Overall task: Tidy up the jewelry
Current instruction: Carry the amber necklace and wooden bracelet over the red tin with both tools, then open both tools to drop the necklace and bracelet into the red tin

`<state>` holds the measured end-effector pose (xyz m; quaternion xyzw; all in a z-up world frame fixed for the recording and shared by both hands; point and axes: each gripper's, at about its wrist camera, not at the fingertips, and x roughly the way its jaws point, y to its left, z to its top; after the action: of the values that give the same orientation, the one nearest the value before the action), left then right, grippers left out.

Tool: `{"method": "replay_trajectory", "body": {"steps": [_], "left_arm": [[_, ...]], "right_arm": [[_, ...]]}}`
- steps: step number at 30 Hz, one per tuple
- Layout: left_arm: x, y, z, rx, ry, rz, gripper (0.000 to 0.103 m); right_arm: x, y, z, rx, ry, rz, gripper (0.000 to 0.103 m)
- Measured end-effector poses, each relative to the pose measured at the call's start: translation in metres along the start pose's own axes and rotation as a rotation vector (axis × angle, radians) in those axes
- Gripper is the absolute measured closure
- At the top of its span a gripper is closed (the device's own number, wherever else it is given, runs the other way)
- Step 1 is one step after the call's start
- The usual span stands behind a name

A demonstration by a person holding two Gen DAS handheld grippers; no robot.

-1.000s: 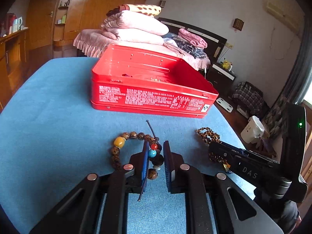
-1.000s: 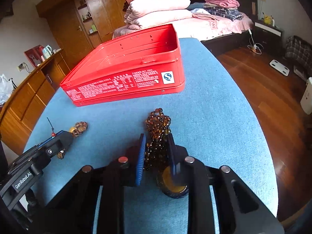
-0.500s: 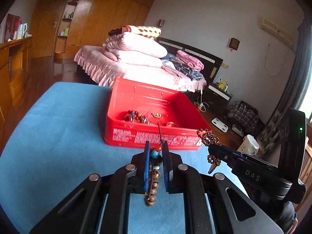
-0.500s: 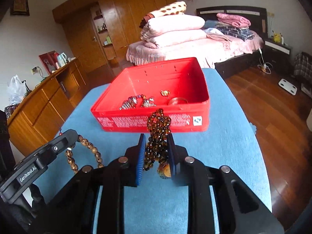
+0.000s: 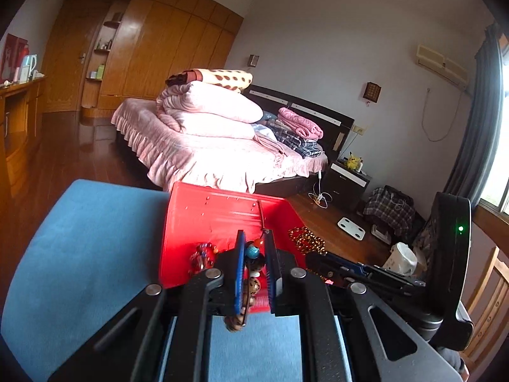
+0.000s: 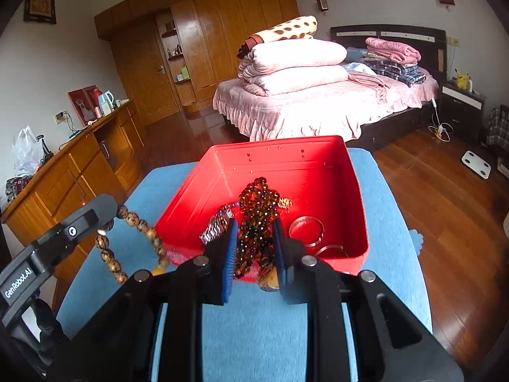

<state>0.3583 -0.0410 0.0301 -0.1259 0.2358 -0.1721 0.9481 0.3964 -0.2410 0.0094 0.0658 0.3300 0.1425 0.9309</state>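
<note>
Bedroom backdrop: pink bed, wooden wardrobe. Blue surface carrying open red tin, near far edge.

Left tool clamped narrow on wooden bead bracelet; coloured beads pinched between pads, brown beads dangling below, in front of tin's near wall. Same bracelet hanging off tool at left in right view.

Right tool clamped narrow on bunched amber bead strand, held over tin's near side. Inside tin: silver bangle, metal watch band, small gold piece.
</note>
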Motion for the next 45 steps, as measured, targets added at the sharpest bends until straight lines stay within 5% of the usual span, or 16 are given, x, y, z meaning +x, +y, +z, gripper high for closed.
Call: {"method": "replay_trajectory", "body": {"steps": [13, 27, 30, 36, 45], "left_arm": [[0.071, 0.019, 0.035, -0.010, 0.033, 0.021, 0.092], [0.105, 0.031, 0.022, -0.013, 0.098, 0.072, 0.090], [0.098, 0.030, 0.021, -0.006, 0.079, 0.078, 0.058], [0.073, 0.021, 0.019, 0.032, 0.038, 0.081, 0.057], [0.009, 0.020, 0.004, 0.049, -0.042, 0.129, 0.026]], "right_arm": [[0.054, -0.007, 0.036, -0.002, 0.017, -0.024, 0.082], [0.079, -0.013, 0.029, 0.019, 0.057, -0.054, 0.079], [0.072, -0.016, 0.029, 0.020, 0.034, -0.055, 0.077], [0.044, -0.018, 0.024, 0.016, -0.023, -0.072, 0.072], [-0.009, -0.015, -0.008, 0.007, -0.089, -0.087, 0.051]]}}
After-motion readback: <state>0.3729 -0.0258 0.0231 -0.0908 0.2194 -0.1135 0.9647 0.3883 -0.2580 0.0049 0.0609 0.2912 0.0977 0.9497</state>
